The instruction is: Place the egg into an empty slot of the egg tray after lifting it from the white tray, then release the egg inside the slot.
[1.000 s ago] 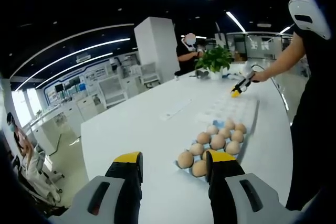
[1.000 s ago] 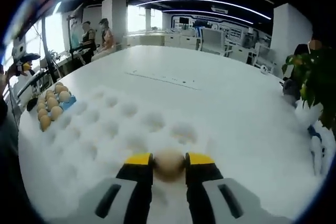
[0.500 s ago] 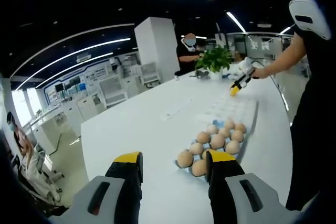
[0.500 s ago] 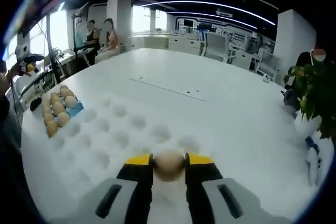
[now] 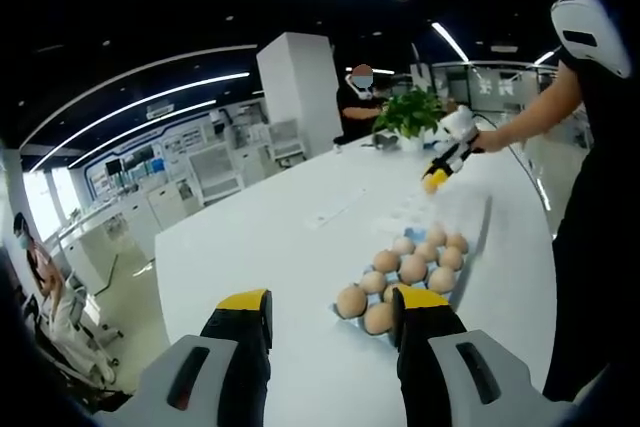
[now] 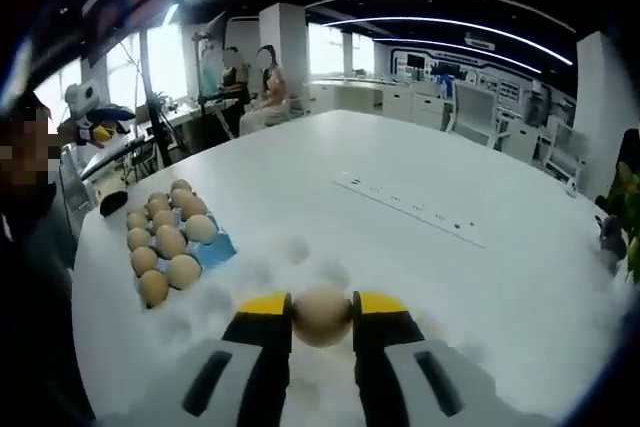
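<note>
My right gripper [image 6: 322, 315] is clamped on the egg [image 6: 322, 313], pinched between its yellow-tipped jaws above the white tray [image 6: 300, 259]. To its left I see the blue egg tray [image 6: 218, 249], its eggs [image 6: 163, 242] in two rows. My left gripper [image 5: 330, 319] has its jaws spread with nothing between them, over the white table [image 5: 260, 247], near the egg tray [image 5: 345, 317]. In the left gripper view the right gripper [image 5: 432, 181] hangs above the white tray [image 5: 425, 209], near a plant [image 5: 408, 113].

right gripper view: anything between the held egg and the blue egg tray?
Only white tray dimples lie between the egg and the egg tray, seen in the right gripper view.
</note>
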`<state>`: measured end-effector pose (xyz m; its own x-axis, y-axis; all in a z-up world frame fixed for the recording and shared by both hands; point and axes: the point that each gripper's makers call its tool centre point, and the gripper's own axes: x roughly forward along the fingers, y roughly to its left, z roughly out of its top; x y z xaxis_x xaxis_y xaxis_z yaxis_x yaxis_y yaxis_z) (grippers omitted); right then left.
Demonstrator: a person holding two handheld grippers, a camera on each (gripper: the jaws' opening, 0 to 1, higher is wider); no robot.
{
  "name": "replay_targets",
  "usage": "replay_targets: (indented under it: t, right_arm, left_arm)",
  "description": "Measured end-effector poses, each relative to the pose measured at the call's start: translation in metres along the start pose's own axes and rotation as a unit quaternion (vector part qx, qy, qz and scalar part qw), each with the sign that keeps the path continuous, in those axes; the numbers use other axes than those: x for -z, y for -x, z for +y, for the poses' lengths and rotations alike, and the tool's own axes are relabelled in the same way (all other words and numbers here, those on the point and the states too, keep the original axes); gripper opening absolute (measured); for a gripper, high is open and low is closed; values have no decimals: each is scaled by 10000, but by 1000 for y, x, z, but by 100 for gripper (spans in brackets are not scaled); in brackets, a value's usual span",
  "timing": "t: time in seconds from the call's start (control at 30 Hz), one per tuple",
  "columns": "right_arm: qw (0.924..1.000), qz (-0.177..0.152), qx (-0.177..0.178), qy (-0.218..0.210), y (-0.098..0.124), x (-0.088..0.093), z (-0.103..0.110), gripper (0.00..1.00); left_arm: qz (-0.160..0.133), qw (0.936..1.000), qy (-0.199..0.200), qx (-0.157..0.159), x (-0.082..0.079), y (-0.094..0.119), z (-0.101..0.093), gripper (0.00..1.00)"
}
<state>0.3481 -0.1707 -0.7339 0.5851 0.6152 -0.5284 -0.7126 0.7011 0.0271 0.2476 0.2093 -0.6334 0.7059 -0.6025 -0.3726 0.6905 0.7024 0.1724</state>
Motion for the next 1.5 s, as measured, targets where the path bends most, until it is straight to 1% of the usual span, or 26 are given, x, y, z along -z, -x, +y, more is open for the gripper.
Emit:
replay_targets:
  t: [0.03, 0.13, 0.2, 0.3, 0.33, 0.37, 0.43, 0.47, 0.53, 0.6, 0.7, 0.8, 0.87, 0.93, 1.07, 1.33, 1.4, 1.47, 1.5]
  right_arm:
    - [9999, -26, -150, 34, -5, -4, 9, 23]
    - [9991, -14, -364, 199, -18, -9, 26, 23]
    - [9987, -16, -480, 151, -28, -11, 39, 23]
    - [9972, -72, -711, 230, -40, -16, 56, 23]
    - [9959, -76, -870, 236, -45, -17, 64, 23]
    - [9957, -69, -881, 268, -48, -19, 69, 23]
    - [9939, -50, -1045, 353, -56, -21, 81, 23]
    - [9939, -44, -1036, 374, -60, -22, 83, 23]
    - [9926, -9, -1136, 419, -68, -21, 90, 23]
    - [9921, 13, -1177, 441, -73, -20, 93, 23]
    - [9900, 158, -1276, 571, -79, -14, 100, 23]
    - [9889, 236, -1325, 637, -83, -13, 103, 23]
    - [9880, 293, -1306, 767, -85, -11, 104, 23]
    - [9875, 378, -1311, 790, -88, -7, 104, 23]
    - [9846, 519, -1350, 986, -91, -2, 106, 23]
    - [9818, 605, -1398, 1137, -93, 0, 107, 24]
    - [9811, 673, -1422, 1131, -93, 1, 107, 24]
    - [9777, 625, -1473, 1358, -93, 0, 109, 25]
    - [9774, 626, -1483, 1370, -93, 0, 109, 24]
  left_arm:
    - [3, 10000, 5, -6, 0, 0, 0, 48]
    - [-4, 10000, 8, -21, 0, 2, 0, 48]
    - [2, 10000, 8, -28, 0, 2, 0, 48]
    - [8, 10000, 2, -10, 0, 2, -1, 48]
    - [6, 10000, -5, -13, 0, 2, -1, 48]
    - [1, 10000, -2, -10, 0, 2, -2, 48]
    - [6, 10000, 1, -14, 0, 2, -1, 48]
    - [3, 10000, 4, -12, 0, 3, -2, 48]
    - [2, 10000, 2, -7, 0, 3, -3, 48]
    - [2, 10000, 4, -3, 0, 3, -4, 48]
    - [6, 10000, 3, -11, 1, 5, -4, 48]
    - [-7, 10000, 14, -27, 0, 6, -4, 48]
    - [2, 10000, 17, -31, 1, 6, -3, 48]
    - [-7, 10000, 14, -16, 0, 6, -3, 48]
    - [-19, 10000, 3, -8, 0, 5, -3, 48]
    - [-17, 10000, -22, 8, -2, 5, -3, 48]
    - [-16, 10000, -17, 7, -2, 5, -2, 48]
    - [-11, 10000, -22, 8, -2, 5, -2, 48]
    - [-16, 10000, -23, 8, -2, 4, -2, 48]
